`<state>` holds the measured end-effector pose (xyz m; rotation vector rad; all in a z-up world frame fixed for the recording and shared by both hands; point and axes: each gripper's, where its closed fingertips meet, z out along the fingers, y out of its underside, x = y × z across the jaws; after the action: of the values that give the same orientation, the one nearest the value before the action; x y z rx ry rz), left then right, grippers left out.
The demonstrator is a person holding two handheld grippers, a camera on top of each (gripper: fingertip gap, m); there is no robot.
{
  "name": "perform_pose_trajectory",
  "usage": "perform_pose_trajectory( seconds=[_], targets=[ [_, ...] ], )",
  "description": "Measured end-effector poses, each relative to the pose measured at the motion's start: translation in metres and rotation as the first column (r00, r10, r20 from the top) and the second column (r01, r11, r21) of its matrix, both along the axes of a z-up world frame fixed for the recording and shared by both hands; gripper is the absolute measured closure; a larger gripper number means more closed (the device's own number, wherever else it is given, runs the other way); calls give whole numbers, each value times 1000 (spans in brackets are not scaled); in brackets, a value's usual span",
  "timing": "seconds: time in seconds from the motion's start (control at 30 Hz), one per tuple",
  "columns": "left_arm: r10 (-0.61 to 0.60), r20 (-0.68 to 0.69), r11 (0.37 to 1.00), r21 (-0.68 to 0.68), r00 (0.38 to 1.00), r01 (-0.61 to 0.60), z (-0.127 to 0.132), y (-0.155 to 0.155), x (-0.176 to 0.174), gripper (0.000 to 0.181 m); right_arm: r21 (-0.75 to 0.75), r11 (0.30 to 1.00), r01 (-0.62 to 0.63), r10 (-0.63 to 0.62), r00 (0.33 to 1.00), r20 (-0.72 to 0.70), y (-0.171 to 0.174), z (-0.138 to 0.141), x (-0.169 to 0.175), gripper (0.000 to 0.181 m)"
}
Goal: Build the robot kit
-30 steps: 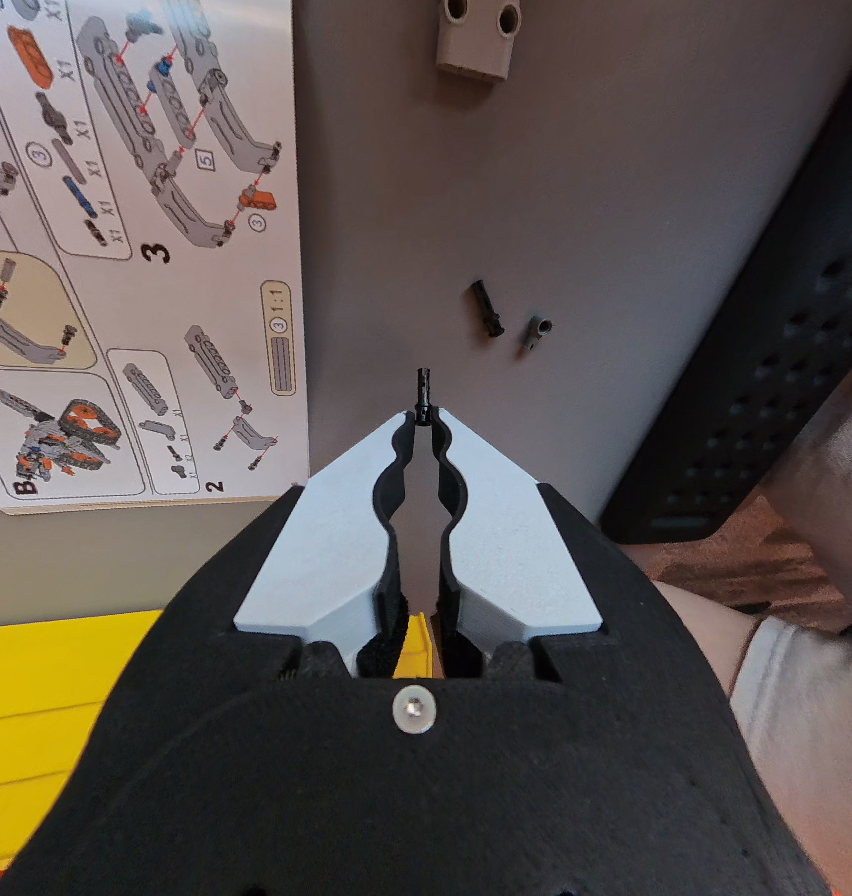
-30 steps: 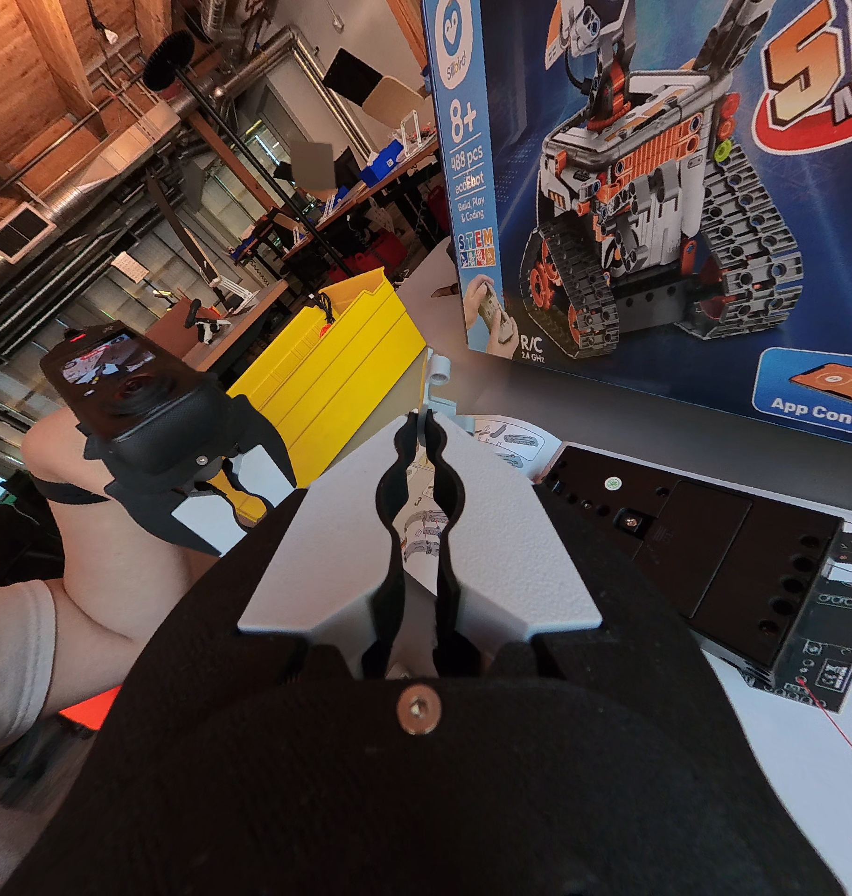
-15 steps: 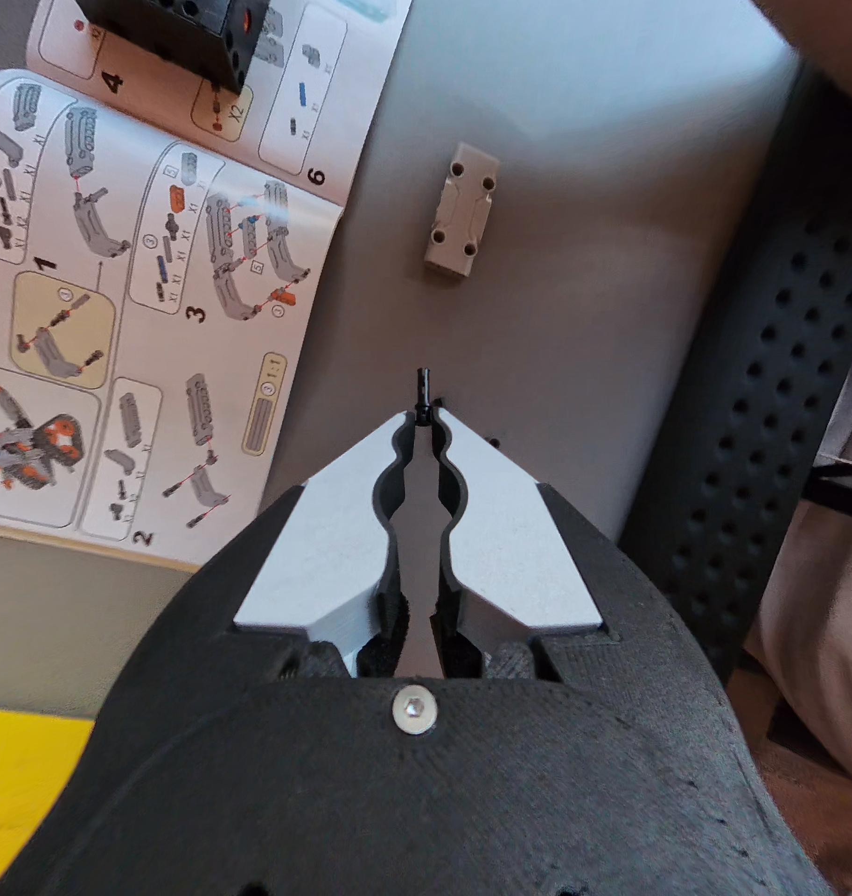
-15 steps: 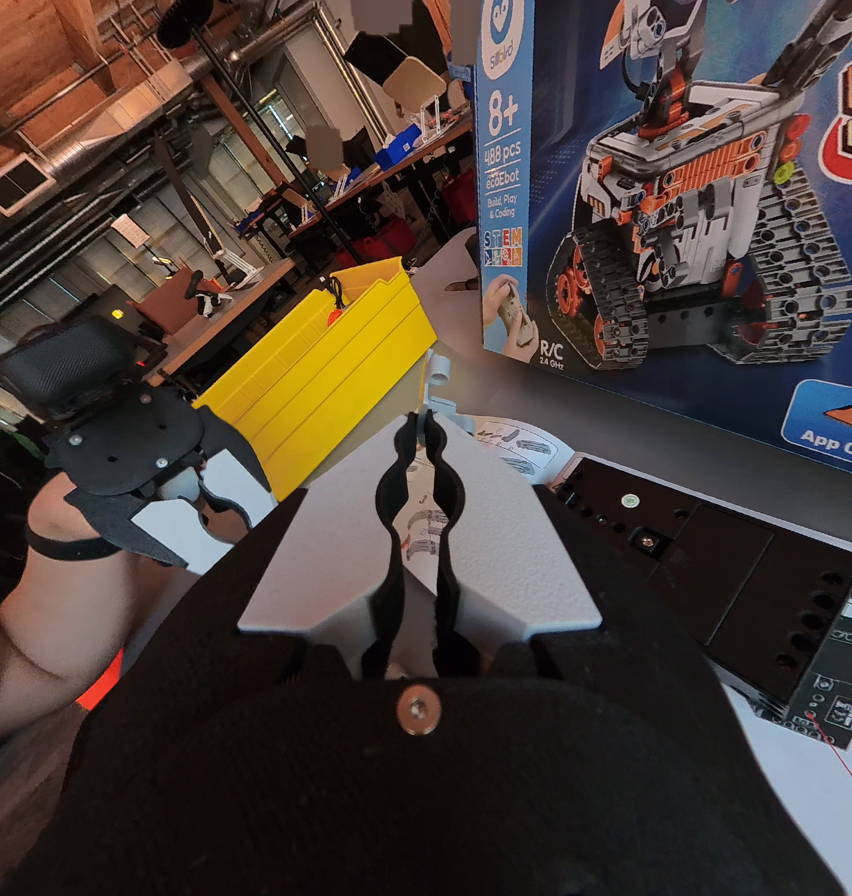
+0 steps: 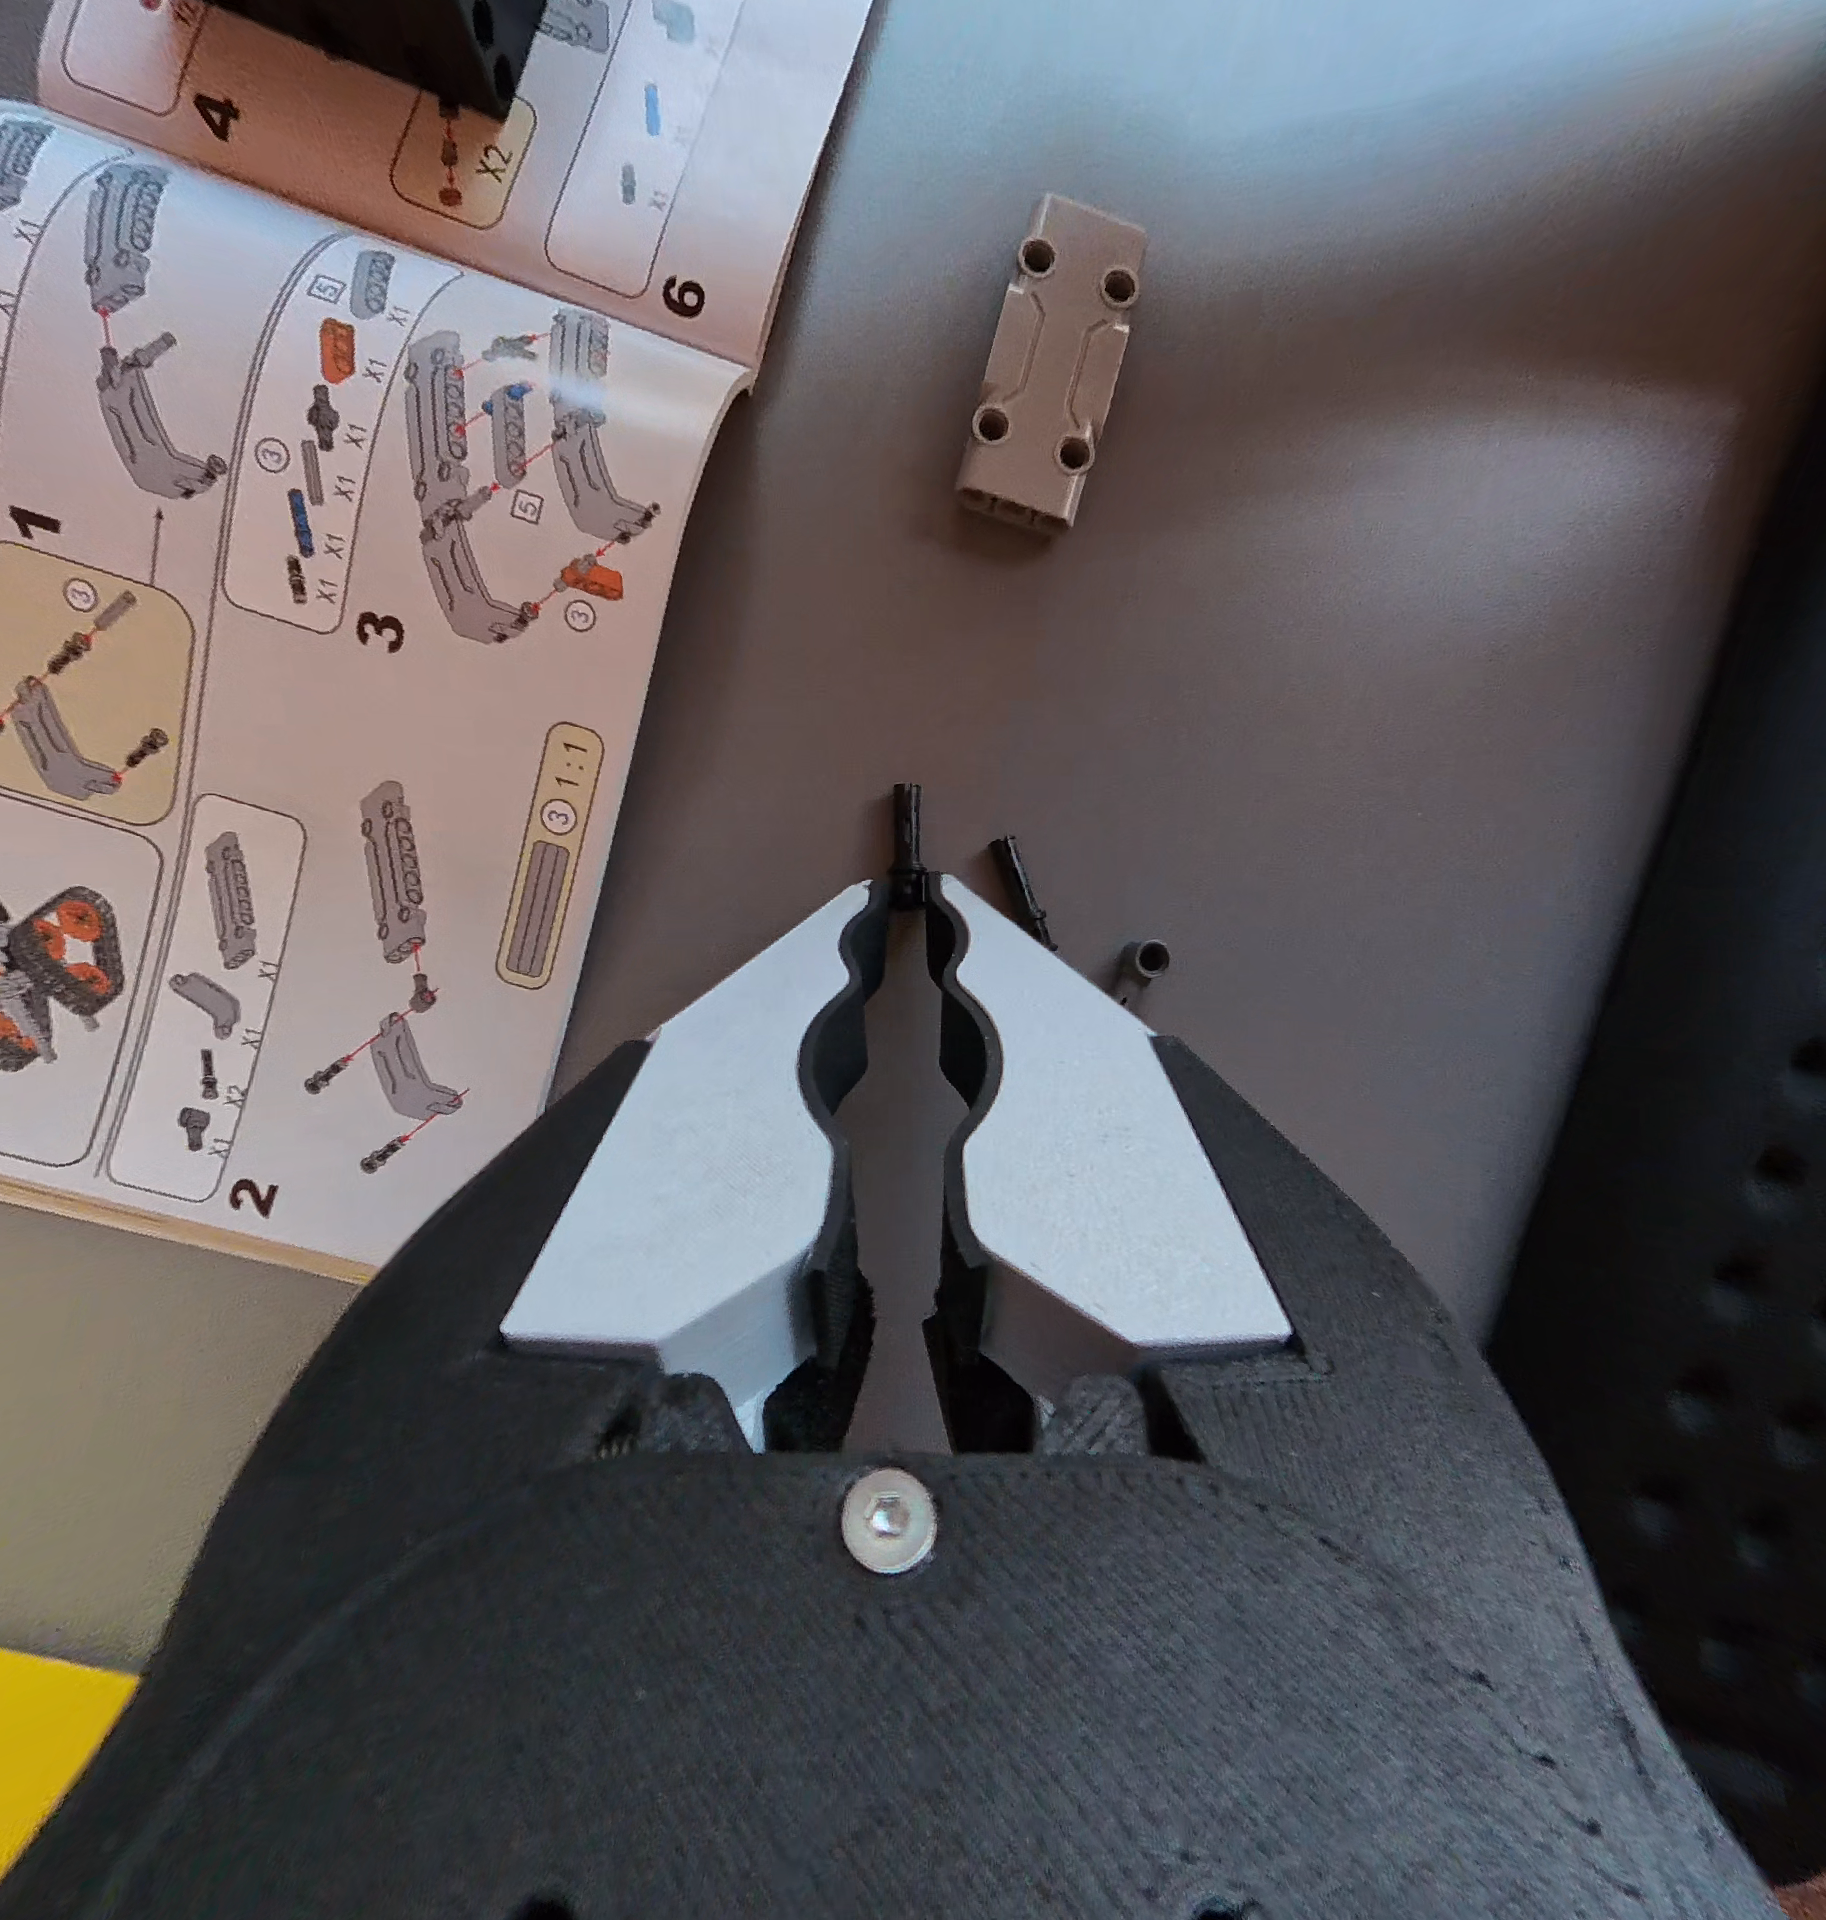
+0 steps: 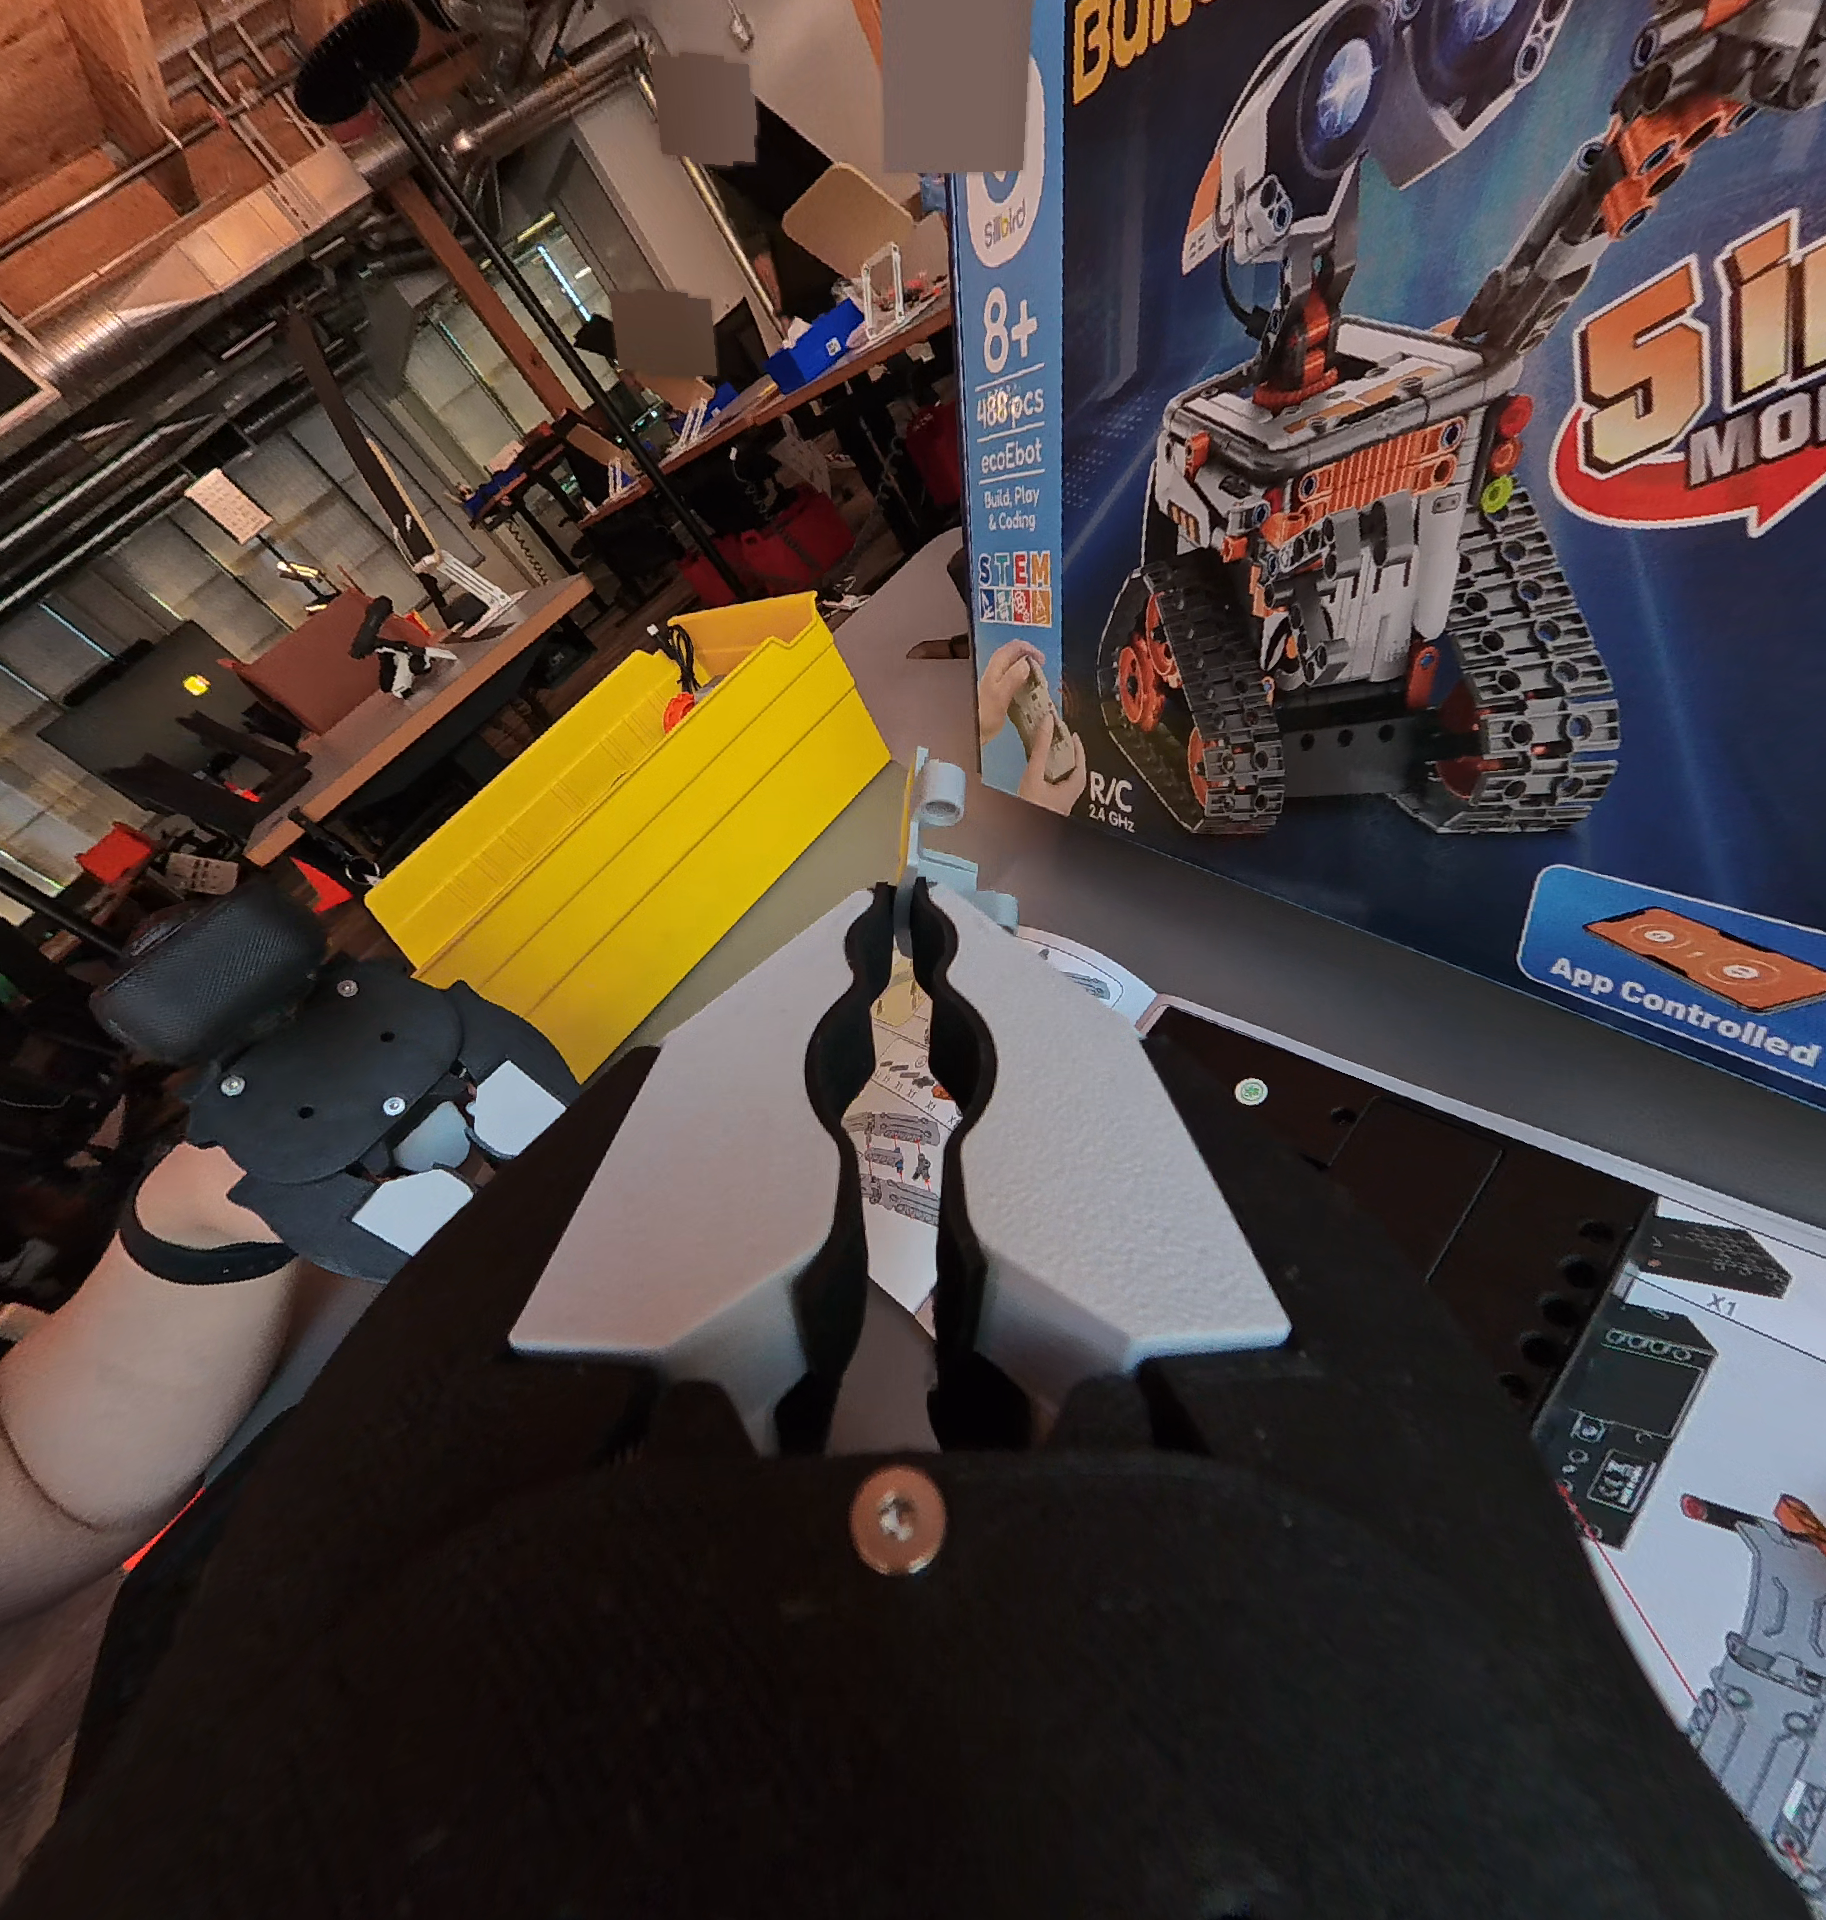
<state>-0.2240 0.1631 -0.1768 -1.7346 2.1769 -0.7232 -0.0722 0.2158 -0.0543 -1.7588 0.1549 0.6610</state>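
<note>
My left gripper (image 5: 907,891) is shut on a small black pin (image 5: 907,831), which sticks out past its tips above the grey table. A second black pin (image 5: 1021,883) and a small grey connector (image 5: 1146,961) lie loose just right of the tips. A grey brick with four holes (image 5: 1054,364) lies farther ahead. My right gripper (image 6: 893,906) is shut on a light grey part (image 6: 938,805) that juts out beyond its tips, held above the open instruction booklet (image 6: 893,1132). The left gripper also shows at the left of the right wrist view (image 6: 410,1143).
The instruction booklet (image 5: 317,623) lies left of the pins, with a black block (image 5: 400,42) on it. A black perforated panel (image 5: 1771,935) borders the right. A yellow bin (image 6: 628,831), a blue toy-robot box (image 6: 1408,520) and a black module (image 6: 1408,1174) surround the booklet. Across from one pair of fingers to the other is roughly 20 cm.
My left gripper has drawn back and up with the pin still in it, so the grey brick, more of the booklet and the loose pin show. My right gripper shifted only slightly.
</note>
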Motion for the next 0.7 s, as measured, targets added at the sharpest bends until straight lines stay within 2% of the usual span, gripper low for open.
perform_pose_trajectory(
  seconds=[0.1,0.2,0.27,0.3,0.43,0.53,0.7],
  targets=[
    [48,20,999,18,999,-48,3,7,2,171,-6,1000,-14,14,1000,-4,0,-1,-3,179],
    [62,114,998,17,992,-64,24,8,5,167,5,1000,-20,20,1000,-3,-1,2,-4,179],
    [3,192,1000,-24,981,1,43,-7,5,157,13,1000,-23,23,1000,-6,-2,4,-5,179],
    [-58,209,997,-28,976,66,48,-18,2,157,17,1000,-25,25,1000,-8,-2,5,-5,179],
    [-227,137,973,77,964,218,29,-35,-12,156,23,999,-36,36,999,-21,-2,7,-8,179],
    [-264,90,964,31,960,262,18,-44,-16,157,27,999,-42,43,999,-25,-3,8,-9,179],
    [-312,28,947,86,950,309,2,-39,-24,168,29,998,-47,48,999,-21,-3,9,-10,179]
  ],
)
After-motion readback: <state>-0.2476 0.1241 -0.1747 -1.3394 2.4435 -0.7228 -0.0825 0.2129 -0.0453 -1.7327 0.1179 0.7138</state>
